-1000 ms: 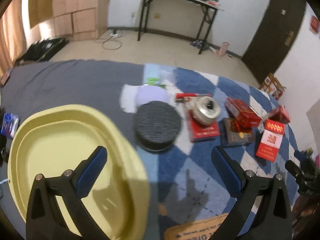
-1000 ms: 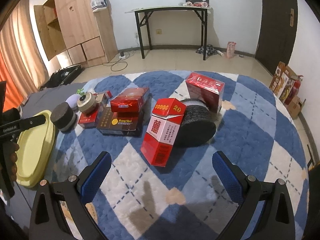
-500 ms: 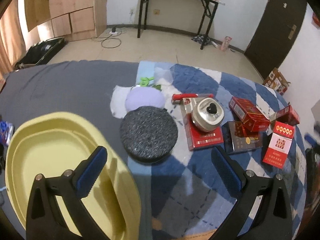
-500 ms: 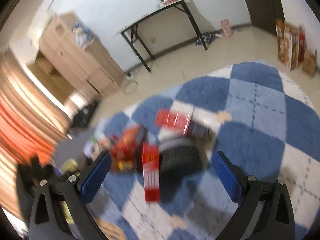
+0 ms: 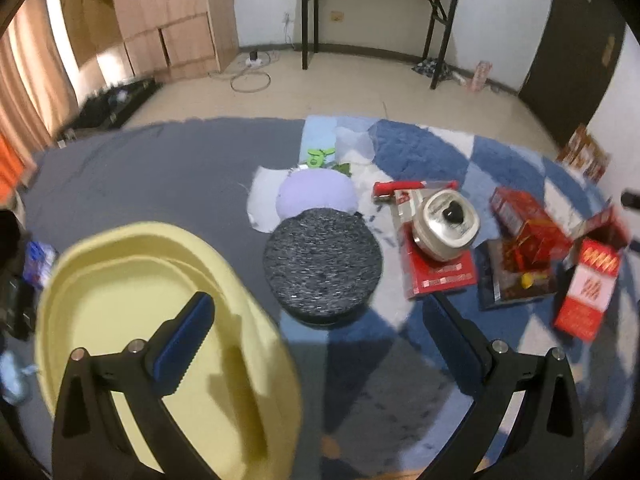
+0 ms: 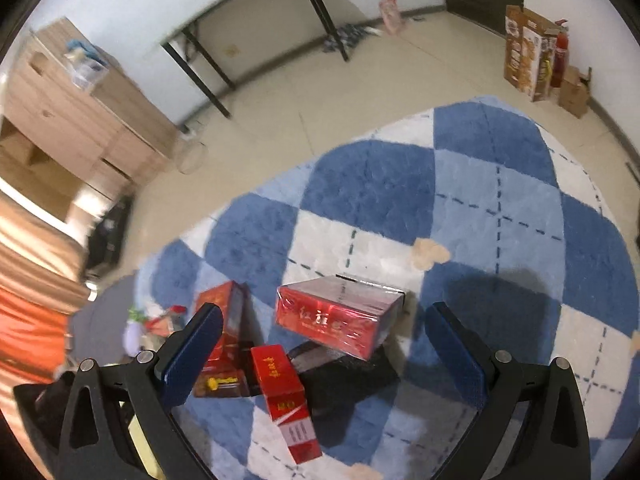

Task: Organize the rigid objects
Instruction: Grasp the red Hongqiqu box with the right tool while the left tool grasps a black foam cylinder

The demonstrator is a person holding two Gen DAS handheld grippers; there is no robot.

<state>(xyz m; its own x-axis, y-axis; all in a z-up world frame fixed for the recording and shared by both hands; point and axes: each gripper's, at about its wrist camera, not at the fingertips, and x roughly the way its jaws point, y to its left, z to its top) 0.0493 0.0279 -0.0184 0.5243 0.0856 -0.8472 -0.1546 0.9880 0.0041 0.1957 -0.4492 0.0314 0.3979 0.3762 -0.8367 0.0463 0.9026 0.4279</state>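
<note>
Progress: my tray is bare | boxes unsorted on rug | left claw, right claw apart, holding nothing

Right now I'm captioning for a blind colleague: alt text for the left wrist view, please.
The open left gripper hovers over a yellow tray and a dark speckled round box on a blue checked rug. Red boxes and a silver tin lie to the right.
</note>
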